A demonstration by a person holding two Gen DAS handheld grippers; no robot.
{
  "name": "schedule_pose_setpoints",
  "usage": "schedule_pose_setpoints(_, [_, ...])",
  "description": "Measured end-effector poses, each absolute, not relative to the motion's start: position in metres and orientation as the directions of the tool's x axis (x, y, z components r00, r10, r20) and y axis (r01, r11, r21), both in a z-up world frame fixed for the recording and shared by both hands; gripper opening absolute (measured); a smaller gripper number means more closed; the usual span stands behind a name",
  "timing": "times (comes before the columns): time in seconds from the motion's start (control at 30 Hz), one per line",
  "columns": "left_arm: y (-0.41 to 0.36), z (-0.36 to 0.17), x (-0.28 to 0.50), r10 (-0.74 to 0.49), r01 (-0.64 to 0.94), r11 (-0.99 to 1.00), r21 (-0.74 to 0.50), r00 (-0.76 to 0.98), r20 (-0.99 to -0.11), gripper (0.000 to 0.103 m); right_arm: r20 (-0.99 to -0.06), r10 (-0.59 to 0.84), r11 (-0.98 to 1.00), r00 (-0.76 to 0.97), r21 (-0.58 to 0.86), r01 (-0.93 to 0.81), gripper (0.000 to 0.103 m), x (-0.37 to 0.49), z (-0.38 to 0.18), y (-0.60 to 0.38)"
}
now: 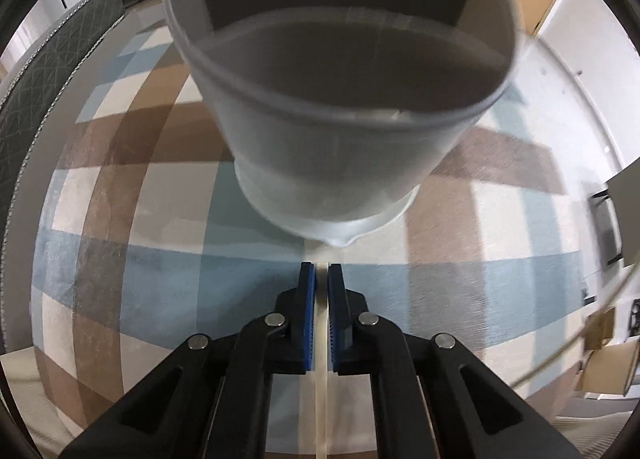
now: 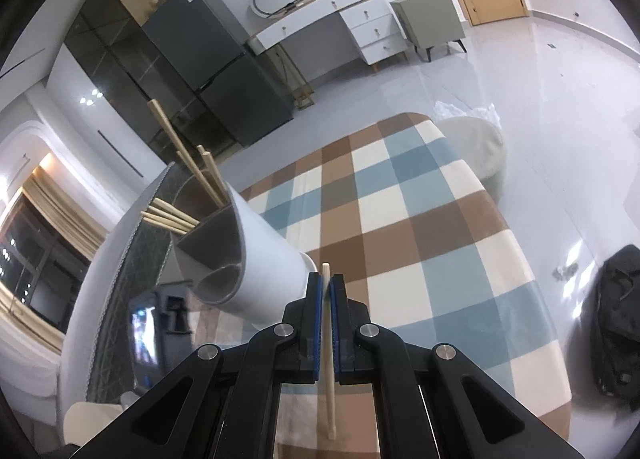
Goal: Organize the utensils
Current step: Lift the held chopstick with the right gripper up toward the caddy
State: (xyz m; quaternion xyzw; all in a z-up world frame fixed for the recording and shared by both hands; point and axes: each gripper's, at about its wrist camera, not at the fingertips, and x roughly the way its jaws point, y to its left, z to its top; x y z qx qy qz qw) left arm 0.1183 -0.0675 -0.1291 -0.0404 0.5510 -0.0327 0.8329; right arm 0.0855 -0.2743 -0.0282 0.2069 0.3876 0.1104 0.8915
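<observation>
My left gripper (image 1: 322, 269) is shut on a thin pale chopstick (image 1: 322, 339) that runs back between its blue pads. Just beyond the tips stands the white utensil holder (image 1: 332, 139), blurred and filling the top of the left wrist view, its base close to the fingertips. In the right wrist view my right gripper (image 2: 326, 279) is shut on another pale chopstick (image 2: 329, 359), whose tip pokes out past the pads. The same holder (image 2: 260, 259) is to its left, with grey dividers inside. Several chopsticks (image 2: 192, 175) lean in its far compartments.
A brown, blue and cream checked rug (image 2: 400, 219) lies below, seen through a reflective glass surface. A round white pouf (image 2: 476, 147) sits at the rug's far corner and a black bag (image 2: 616, 319) at the right. A quilted grey edge (image 1: 48, 71) runs along the left.
</observation>
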Motion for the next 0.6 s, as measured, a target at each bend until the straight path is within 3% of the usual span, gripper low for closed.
schedule_pose_setpoints(0.6, [-0.055, -0.022, 0.062, -0.231, 0.132, 0.972, -0.193, 0.672, -0.704, 0.002, -0.597, 0.318, 0.936, 0.737, 0.323, -0.142, 0.003, 0.056, -0.005, -0.236])
